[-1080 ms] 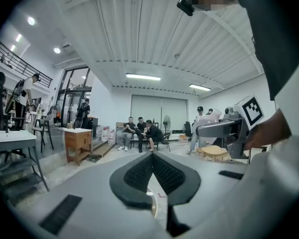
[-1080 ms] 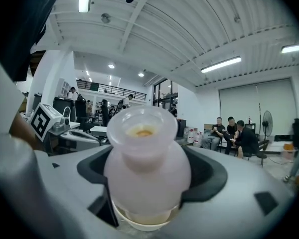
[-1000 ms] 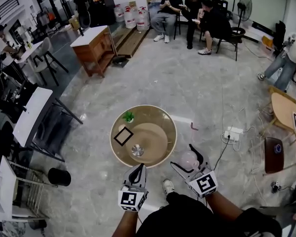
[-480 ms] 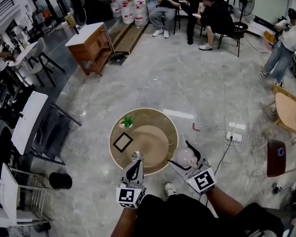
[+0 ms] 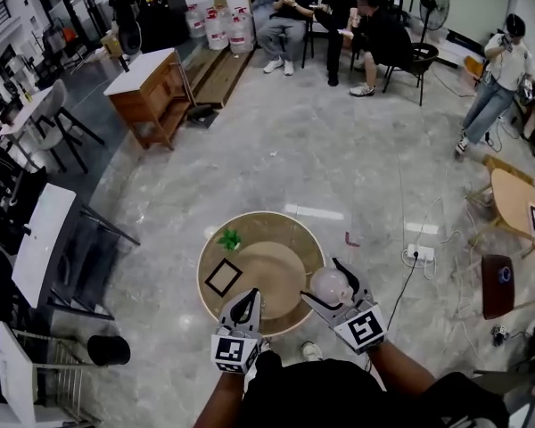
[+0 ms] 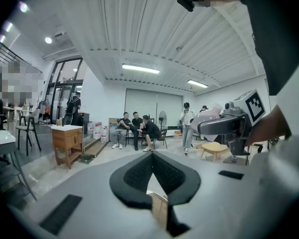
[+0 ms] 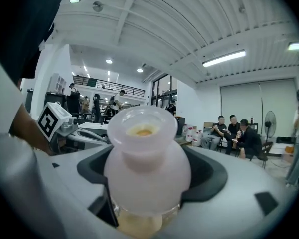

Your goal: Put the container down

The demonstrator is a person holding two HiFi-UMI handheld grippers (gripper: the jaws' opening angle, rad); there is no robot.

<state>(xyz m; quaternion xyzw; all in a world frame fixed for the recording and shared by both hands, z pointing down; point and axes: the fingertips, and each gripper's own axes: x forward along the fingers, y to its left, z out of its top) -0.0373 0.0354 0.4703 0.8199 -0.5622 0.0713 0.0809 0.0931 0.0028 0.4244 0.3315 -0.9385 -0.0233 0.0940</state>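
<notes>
The container (image 5: 330, 285) is a pale pink translucent jar with a wide neck (image 7: 145, 151) and something yellowish inside. My right gripper (image 5: 326, 283) is shut on its body and holds it in the air just off the right rim of the round wooden table (image 5: 294, 235). In the right gripper view the dark jaws (image 7: 149, 179) hug the jar's sides. My left gripper (image 5: 245, 299) is shut with nothing between its jaws (image 6: 152, 156) and hovers over the table's near edge.
On the table are a small green plant (image 5: 229, 237) and a black-framed square (image 5: 223, 276). A power strip (image 5: 418, 254) with cables lies on the floor to the right. Folding chairs (image 5: 45, 248) stand at left, and people sit at the far end (image 5: 339, 7).
My left gripper has moved forward over the table's near edge and now covers the small metal piece seen there before. The held container has drifted slightly closer to the table's rim.
</notes>
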